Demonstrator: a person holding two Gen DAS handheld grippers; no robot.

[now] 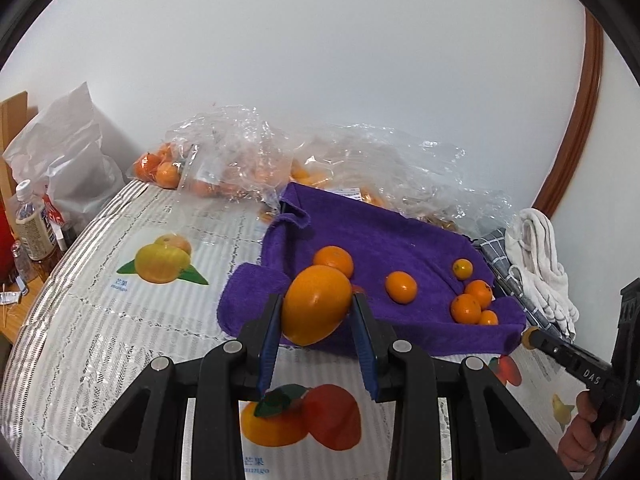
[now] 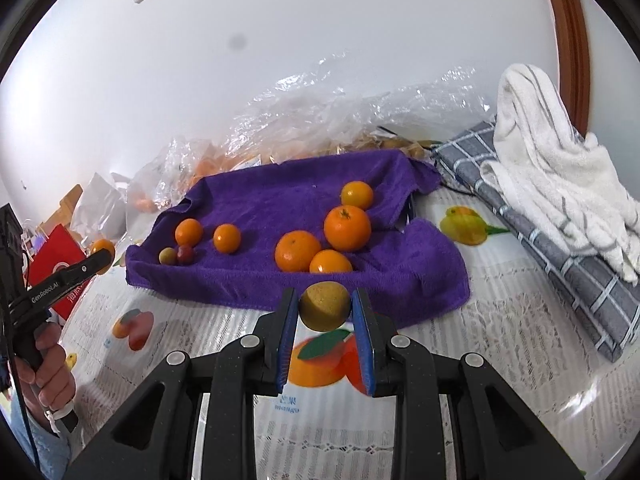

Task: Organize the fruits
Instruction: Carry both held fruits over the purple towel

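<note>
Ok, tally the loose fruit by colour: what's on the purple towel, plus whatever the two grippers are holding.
Orange fruits on the purple towel: 6
Small greenish fruit on the towel: 1
Small red fruit on the towel: 1
Large orange fruit in the left gripper: 1
Yellow-brown fruit in the right gripper: 1
Total: 10

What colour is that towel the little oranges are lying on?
The towel is deep purple, clearest in the right wrist view.

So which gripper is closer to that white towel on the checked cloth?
Right. The right gripper hovers just off the white towel; the left gripper sits across the purple cloth.
</note>
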